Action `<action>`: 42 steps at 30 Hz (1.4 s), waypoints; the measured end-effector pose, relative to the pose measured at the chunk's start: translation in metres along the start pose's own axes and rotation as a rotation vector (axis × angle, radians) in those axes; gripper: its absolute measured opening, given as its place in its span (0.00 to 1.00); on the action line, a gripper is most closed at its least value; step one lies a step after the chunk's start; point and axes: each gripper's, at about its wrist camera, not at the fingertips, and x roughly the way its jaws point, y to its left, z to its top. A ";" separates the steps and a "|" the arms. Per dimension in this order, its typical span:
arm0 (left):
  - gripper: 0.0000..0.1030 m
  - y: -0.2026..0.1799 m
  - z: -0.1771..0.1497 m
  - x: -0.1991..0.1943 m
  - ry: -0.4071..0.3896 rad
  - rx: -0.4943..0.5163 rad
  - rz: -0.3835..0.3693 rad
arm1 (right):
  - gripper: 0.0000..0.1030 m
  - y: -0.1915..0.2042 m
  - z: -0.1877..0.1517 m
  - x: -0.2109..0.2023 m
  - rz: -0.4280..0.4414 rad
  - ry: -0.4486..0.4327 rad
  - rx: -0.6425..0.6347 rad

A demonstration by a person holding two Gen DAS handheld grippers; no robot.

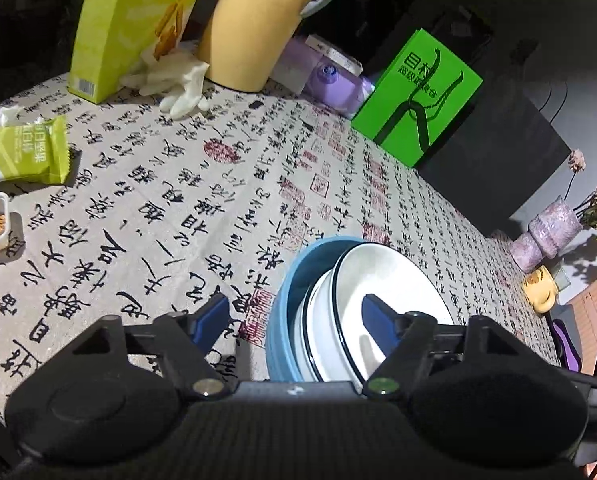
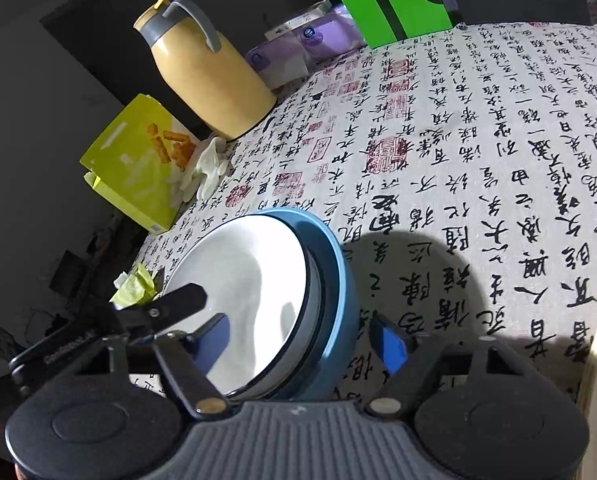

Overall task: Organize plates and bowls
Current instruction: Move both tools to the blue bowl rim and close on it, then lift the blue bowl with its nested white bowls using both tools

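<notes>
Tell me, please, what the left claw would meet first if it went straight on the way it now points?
Most likely the stacked dishes. The open left claw already straddles the near rim of the blue bowl, with one finger over the white bowl nested inside. Beyond them lies only patterned tablecloth, though depth is unclear.

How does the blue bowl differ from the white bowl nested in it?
The blue bowl is blue all over; the white bowl is white with a thin dark rim line. The blue bowl is wider and outermost, while the white bowl sits inside it. Both are round, and both grippers, left gripper and right gripper, straddle their rims, open.
</notes>
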 end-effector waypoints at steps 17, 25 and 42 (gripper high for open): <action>0.42 0.001 0.000 0.025 0.141 -0.003 -0.021 | 0.49 -0.014 0.001 0.014 -0.003 0.068 0.074; 0.41 0.003 0.001 0.029 0.152 -0.004 -0.029 | 0.44 -0.017 0.000 0.019 0.002 0.078 0.098; 0.42 0.006 0.005 0.033 0.157 -0.019 -0.044 | 0.38 -0.021 0.001 0.028 0.005 0.086 0.123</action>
